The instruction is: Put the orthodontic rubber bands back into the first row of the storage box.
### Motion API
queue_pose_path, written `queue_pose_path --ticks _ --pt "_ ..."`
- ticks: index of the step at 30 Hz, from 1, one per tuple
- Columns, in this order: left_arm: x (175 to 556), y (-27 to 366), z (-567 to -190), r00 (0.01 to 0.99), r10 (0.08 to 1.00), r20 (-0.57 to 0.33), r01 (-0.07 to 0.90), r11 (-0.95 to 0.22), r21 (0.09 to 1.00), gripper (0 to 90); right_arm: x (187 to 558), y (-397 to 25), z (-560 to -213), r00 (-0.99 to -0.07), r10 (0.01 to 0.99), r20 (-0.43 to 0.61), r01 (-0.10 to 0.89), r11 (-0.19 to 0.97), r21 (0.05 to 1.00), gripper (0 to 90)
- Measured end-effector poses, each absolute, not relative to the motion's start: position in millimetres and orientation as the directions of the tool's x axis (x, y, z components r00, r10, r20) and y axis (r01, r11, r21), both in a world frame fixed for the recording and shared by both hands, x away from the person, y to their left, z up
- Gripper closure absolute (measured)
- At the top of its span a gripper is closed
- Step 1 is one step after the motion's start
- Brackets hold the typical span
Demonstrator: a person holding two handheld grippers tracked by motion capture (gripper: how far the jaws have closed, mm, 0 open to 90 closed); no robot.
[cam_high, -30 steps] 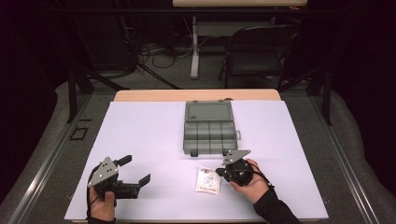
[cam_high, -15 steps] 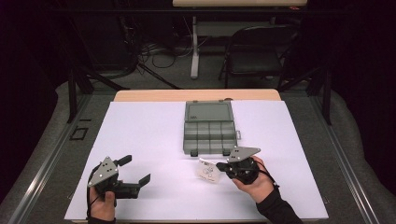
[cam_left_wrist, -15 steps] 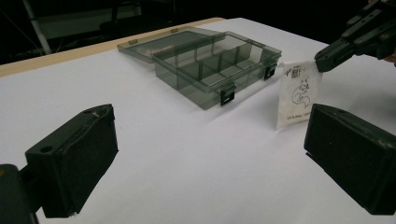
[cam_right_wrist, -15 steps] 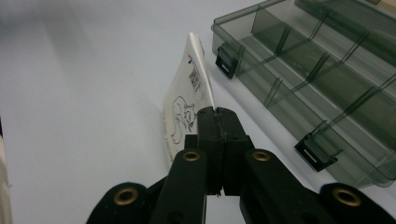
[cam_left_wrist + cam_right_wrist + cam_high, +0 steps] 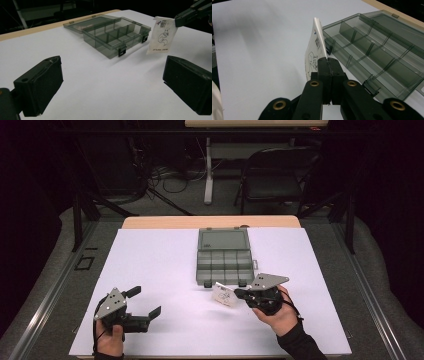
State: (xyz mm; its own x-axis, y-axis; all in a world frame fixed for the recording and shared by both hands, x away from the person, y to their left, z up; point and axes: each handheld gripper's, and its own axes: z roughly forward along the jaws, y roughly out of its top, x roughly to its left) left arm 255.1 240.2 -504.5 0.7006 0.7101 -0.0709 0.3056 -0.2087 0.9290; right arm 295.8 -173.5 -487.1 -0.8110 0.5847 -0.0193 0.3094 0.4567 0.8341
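A small white packet [image 5: 225, 294] with a black line drawing hangs above the white table, pinched at its edge by my right gripper [image 5: 239, 293], which is shut on it. The packet [image 5: 313, 52] stands edge-on just left of the box in the right gripper view, and the packet [image 5: 162, 35] hangs by its top corner in the left gripper view. Just behind it lies a smoky grey compartment box [image 5: 223, 263] with its lid folded open and its cells bare. My left gripper [image 5: 145, 301] rests at the front left, jaws wide open around nothing.
The white sheet [image 5: 165, 270] covers the table, with a wooden edge [image 5: 210, 222] showing at the back. A folding chair [image 5: 272, 180] and a stand with cables lie beyond the table on the dark floor.
My right gripper has lifted the packet off the table and carried it a little toward the box. The left gripper has stayed put.
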Motion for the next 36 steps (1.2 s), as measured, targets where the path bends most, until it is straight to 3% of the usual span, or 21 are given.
queue_pose_path --ticks 18,36 --pt "255.2 241.0 -504.4 0.696 0.714 -0.073 0.306 -0.203 0.930 2.9 305.8 -176.5 -468.9 -0.799 0.600 -0.045 0.285 0.444 0.850 90.0" --pt "254.9 241.0 -504.1 0.697 0.713 -0.068 0.303 -0.207 0.930 2.9 344.3 -180.0 -446.0 -0.763 0.641 -0.078 0.291 0.449 0.845 90.0"
